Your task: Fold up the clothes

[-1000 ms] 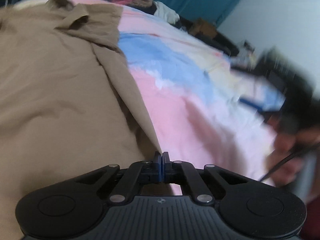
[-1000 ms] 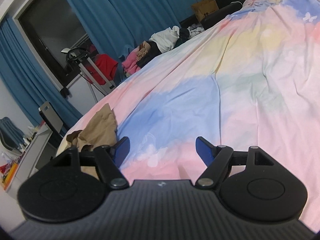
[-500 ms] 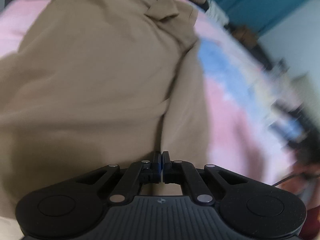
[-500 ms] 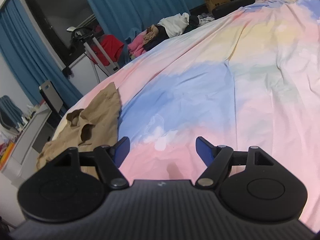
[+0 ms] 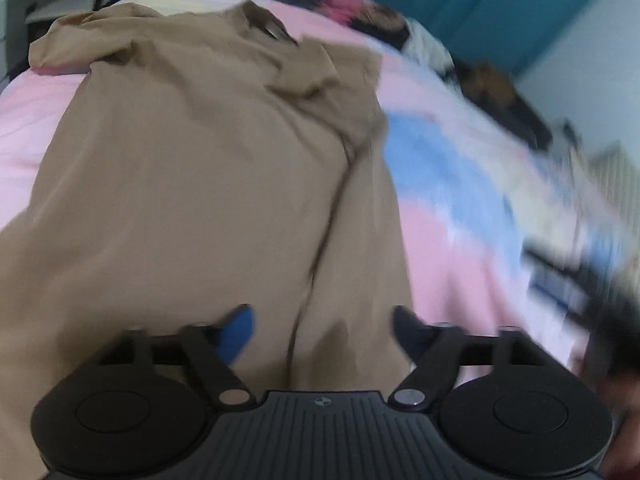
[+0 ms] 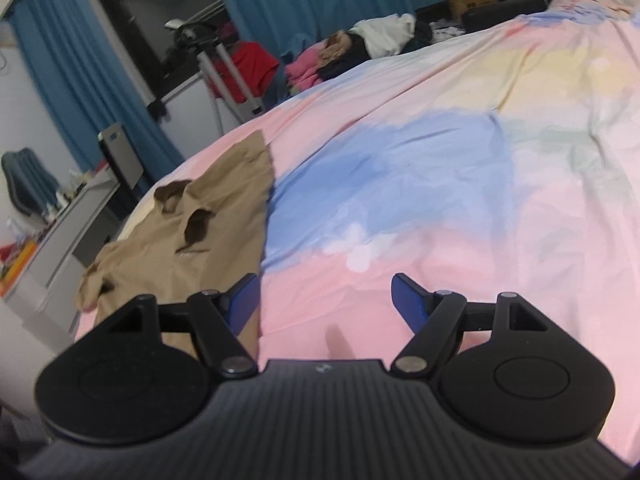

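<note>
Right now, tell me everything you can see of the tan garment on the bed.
The tan garment looks like thin, soft cloth, plain light brown. It lies spread and wrinkled on the pastel bedsheet, near the bed's corner. A crumpled collar-like bunch sits at its far end, and a long crease or overlapped edge runs down its length. The left gripper is opening just above it, with the crease between its fingers; neither presses on the cloth.

The left gripper (image 5: 322, 326) is no longer pinched shut: its jaws are opening, spread wide over the shirt (image 5: 208, 184), with a fold of tan cloth lying loose between the blue pads (image 5: 238, 330), which do not press on it. It now sits more squarely over the shirt instead of at its right edge. In the right wrist view, far more of the shirt (image 6: 200, 236) shows than before, spread flatter on the bedsheet (image 6: 460, 200).
</note>
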`<state>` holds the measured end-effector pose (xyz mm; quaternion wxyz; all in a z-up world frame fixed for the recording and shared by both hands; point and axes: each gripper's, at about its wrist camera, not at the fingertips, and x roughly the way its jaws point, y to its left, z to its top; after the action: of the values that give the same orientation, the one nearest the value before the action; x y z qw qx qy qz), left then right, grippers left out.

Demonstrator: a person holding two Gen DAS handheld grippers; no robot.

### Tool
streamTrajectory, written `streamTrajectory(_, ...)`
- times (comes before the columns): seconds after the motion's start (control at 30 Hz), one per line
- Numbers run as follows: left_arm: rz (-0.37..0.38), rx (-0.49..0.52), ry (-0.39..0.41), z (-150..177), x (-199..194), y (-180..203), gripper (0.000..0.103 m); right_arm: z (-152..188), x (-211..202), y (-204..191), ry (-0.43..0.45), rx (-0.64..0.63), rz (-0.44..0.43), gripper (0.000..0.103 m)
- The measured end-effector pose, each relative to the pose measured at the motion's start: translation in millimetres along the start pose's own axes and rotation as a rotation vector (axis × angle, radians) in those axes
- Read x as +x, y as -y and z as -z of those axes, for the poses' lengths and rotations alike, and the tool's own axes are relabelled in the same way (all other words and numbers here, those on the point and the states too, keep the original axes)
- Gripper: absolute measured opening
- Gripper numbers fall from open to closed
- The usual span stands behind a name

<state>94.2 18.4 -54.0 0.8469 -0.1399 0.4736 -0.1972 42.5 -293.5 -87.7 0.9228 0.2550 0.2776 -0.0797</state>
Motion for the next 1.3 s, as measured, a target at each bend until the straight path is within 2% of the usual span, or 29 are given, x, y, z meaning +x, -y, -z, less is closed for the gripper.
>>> streamTrajectory(0.07, -0.014, -0.008, 0.052, -29, 17, 2, 0.082, 1, 6, -8, -0.003, -0.025, -0.022, 0.074)
streamTrajectory(0.2, -0.071, -0.043, 0.104, -87, 66, 3, 0.082, 2, 18, -23, 0.016, -0.099, -0.045, 0.074)
streamTrajectory(0.3, -0.158, -0.040, 0.150, -116, 106, 9, 0.083, 2, 30, -27, 0.025, -0.130, -0.044, 0.074)
streamTrajectory(0.4, -0.235, 0.035, 0.171, -137, 139, 18, 0.083, 2, 46, -25, 0.003, -0.121, -0.047, 0.074)
streamTrajectory(0.5, -0.354, 0.209, 0.231, -142, 166, 32, 0.083, 1, 62, -18, -0.031, -0.097, -0.041, 0.074)
streamTrajectory(0.53, -0.379, 0.245, 0.246, -143, 173, 34, 0.078, 1, 67, -15, -0.043, -0.085, -0.038, 0.074)
streamTrajectory(0.6, -0.364, 0.234, 0.246, -148, 180, 32, 0.055, 0, 72, -11, -0.058, -0.058, -0.041, 0.074)
streamTrajectory(0.63, -0.346, 0.214, 0.239, -151, 183, 30, 0.028, 0, 74, -9, -0.061, -0.048, -0.044, 0.074)
streamTrajectory(0.67, -0.341, 0.194, 0.237, -155, 183, 28, 0.008, 0, 75, -8, -0.065, -0.041, -0.046, 0.074)
streamTrajectory(0.77, -0.350, 0.166, 0.262, -171, 179, 23, 0.004, 2, 76, -7, -0.071, -0.027, -0.047, 0.074)
streamTrajectory(0.9, -0.403, 0.171, 0.315, -201, 176, 23, 0.004, 1, 71, -7, -0.039, -0.011, -0.030, 0.074)
streamTrajectory(1.0, -0.469, 0.182, 0.309, -217, 184, 19, 0.004, 0, 70, -6, -0.035, -0.006, -0.026, 0.074)
streamTrajectory(1.1, -0.503, 0.214, 0.293, -221, 195, 16, 0.004, -1, 71, -5, -0.031, -0.006, -0.026, 0.074)
streamTrajectory(1.2, -0.478, 0.208, 0.292, -216, 198, 10, 0.007, 0, 70, -10, -0.015, -0.042, -0.030, 0.074)
streamTrajectory(1.27, -0.444, 0.202, 0.286, -211, 193, 5, 0.019, 0, 71, -12, -0.015, -0.054, -0.035, 0.074)
streamTrajectory(1.3, -0.430, 0.211, 0.278, -206, 187, 5, 0.020, 0, 71, -13, -0.016, -0.057, -0.041, 0.074)
